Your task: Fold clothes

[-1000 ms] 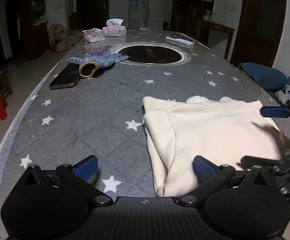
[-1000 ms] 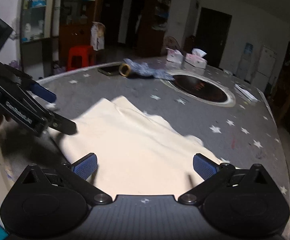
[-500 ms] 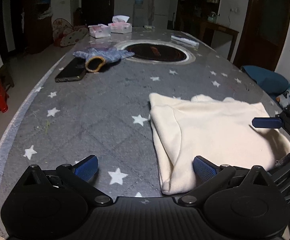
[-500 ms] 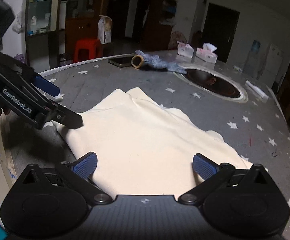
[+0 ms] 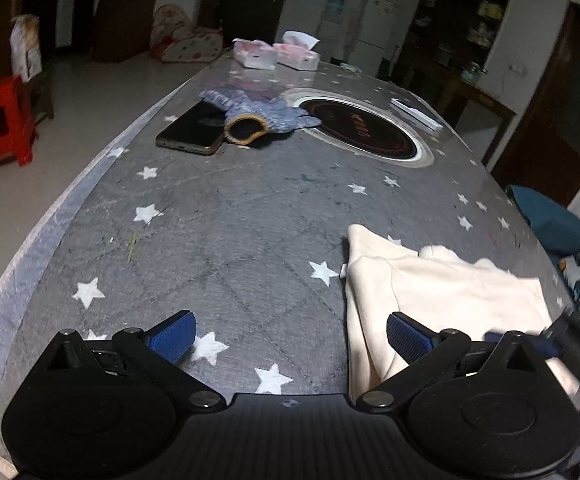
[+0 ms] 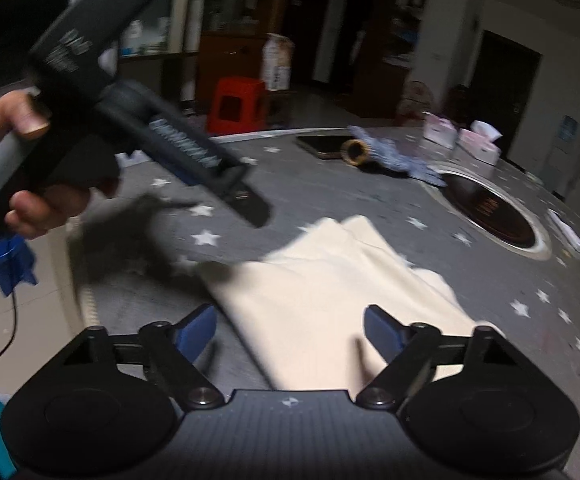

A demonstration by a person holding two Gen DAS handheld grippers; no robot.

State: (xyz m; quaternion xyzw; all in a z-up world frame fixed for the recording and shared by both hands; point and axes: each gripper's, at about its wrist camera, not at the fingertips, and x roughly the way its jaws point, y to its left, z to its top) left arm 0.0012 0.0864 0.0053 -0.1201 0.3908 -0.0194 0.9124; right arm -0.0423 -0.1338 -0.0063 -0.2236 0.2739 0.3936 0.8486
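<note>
The folded cream garment point(image 6: 329, 296) lies flat at the near table point(image 5: 250, 216) edge. Right gripper point(image 6: 290, 330): jaws apart, just been closing, over the cloth, not gripping. Left gripper point(image 5: 290, 334): jaws wide, empty, beside it.

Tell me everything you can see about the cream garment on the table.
The garment is plain cream, soft, thick-looking fabric, already folded into a rough rectangle with layered edges showing along one side. It lies flat on the grey star-print tablecloth near the table's edge, well apart from the glove and phone. The right tool hangs over it with its pads apart, having just been closing; no pad presses the cloth.
</note>
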